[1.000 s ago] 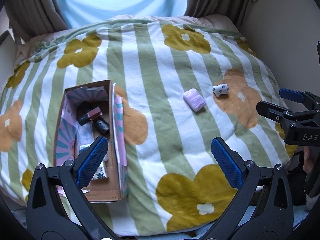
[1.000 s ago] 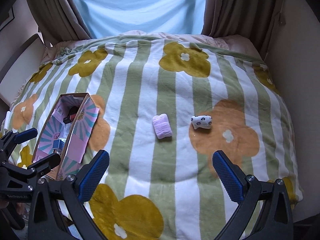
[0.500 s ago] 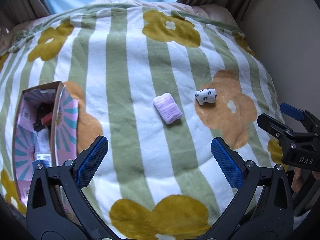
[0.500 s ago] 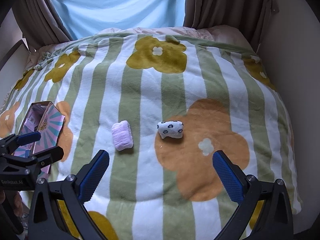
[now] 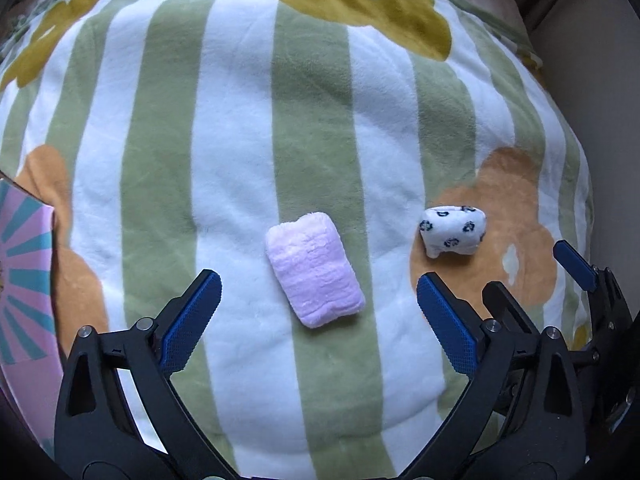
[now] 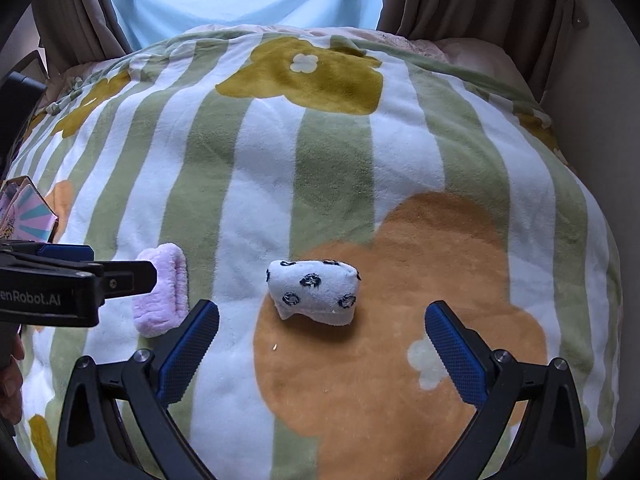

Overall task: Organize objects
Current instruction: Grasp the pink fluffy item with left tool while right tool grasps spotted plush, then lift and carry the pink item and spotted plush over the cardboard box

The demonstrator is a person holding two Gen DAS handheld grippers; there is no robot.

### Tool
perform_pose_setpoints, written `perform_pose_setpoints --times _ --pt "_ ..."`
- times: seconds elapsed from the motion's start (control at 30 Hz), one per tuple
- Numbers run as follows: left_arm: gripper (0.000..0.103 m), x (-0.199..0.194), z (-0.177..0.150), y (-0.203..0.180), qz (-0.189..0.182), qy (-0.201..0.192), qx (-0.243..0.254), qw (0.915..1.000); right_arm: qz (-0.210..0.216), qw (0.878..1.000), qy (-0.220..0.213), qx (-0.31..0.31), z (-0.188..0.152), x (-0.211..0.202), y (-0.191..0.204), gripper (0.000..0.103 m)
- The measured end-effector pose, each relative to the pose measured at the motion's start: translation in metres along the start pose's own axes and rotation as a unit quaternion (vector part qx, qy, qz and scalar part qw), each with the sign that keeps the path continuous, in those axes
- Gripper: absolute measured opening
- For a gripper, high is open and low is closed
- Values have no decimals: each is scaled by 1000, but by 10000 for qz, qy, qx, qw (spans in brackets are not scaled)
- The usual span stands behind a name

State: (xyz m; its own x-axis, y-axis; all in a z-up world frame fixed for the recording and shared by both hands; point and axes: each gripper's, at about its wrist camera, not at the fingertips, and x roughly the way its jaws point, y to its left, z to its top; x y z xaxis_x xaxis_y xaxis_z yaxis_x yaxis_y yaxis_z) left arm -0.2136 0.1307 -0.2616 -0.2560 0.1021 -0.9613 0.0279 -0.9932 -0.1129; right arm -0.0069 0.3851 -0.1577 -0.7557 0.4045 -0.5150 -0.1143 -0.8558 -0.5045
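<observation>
Narrowing left tongs now low over pink towel, nothing gripped, right tongs apart near spotted roll.

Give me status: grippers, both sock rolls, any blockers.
Left gripper closing, nothing gripped, around the pink roll. Right gripper open, empty, facing the spotted white roll. Both rolls on the blanket, nothing in the way.

"enRobot.AI" on left gripper

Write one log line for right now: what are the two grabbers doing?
left gripper: closing, over pink rolled socks, not gripping | right gripper: open, near white patterned rolled socks | both on blanket
</observation>
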Motion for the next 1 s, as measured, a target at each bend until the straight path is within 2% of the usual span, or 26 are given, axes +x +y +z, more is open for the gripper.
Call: perform_pose_setpoints --times 0.2,0.3,0.4,0.47,0.5,0.57,1.0 --pt "96 43 3 9 -120 324 -259 9991 -121 9998 36 -146 0 32 0 98" --pt "89 57 3 9 -161 442 -320 9984 -59 9998 57 -189 0 43 -1 92" --pt "81 67 3 7 -194 520 -323 9979 -1 9997 169 -203 0 54 -1 78" --pt "69 72 3 5 -162 552 -299 9979 202 9991 325 -196 2 61 0 61" --pt "66 74 3 4 -139 553 -281 9980 202 9990 361 -191 2 62 1 61" --pt "52 76 2 1 -32 551 -205 9983 203 9989 354 -222 3 61 2 60" --pt "46 72 -2 -8 -133 502 -91 9986 181 9990 410 89 10 41 -9 58"
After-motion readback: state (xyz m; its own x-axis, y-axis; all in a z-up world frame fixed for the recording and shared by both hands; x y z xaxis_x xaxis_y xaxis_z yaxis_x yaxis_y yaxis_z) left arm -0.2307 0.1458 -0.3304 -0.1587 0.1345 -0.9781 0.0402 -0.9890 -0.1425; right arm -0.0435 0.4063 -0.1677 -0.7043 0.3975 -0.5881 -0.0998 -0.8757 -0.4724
